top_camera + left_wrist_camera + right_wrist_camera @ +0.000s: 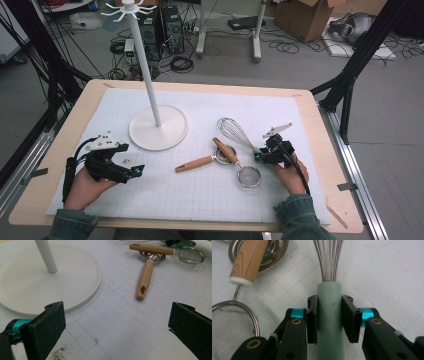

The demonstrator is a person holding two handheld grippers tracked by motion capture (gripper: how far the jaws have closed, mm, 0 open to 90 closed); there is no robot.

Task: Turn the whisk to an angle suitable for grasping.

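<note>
The right tool (329, 315) pinches the green handle of the whisk (329, 322), which lies on the worktop (210, 210) beside the strainer (248, 176). The left tool (131, 172) is spread wide near the white stand (159, 127).

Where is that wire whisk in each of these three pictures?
High view: the whisk lies right of centre on the mat, its handle in the right gripper.
Left gripper view: its wires and green handle show along the top edge, right.
Right gripper view: centre, jaws clamping its handle.
Shared landmark: the small strainer beside it.
</note>
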